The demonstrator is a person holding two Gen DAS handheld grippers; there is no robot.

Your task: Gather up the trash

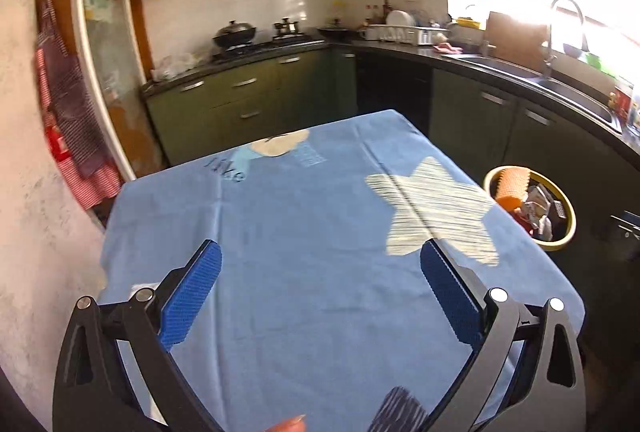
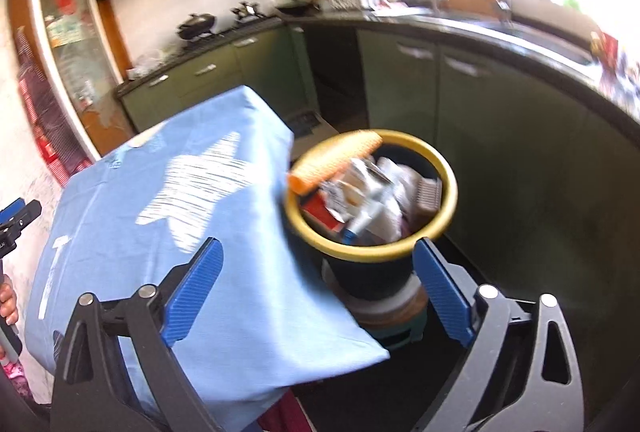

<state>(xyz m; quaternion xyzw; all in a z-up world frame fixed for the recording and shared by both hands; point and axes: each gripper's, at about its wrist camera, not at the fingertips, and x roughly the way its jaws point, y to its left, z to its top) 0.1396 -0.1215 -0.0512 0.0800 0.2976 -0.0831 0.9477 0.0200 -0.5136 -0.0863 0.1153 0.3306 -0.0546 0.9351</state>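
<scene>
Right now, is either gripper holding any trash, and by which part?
Nothing is held. The left gripper stands open over the blue cloth; the right gripper stands open near the yellow-rimmed bin.

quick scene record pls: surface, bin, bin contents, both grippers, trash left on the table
surface: table under a blue cloth with a pale star print
bin: dark bin with a yellow rim, beside the table's right edge, standing on a low stool
bin contents: orange ridged roll leaning on the rim, crumpled wrappers and packets
left gripper: open, nothing between the fingers
right gripper: open, nothing held
trash on cloth: none visible
</scene>
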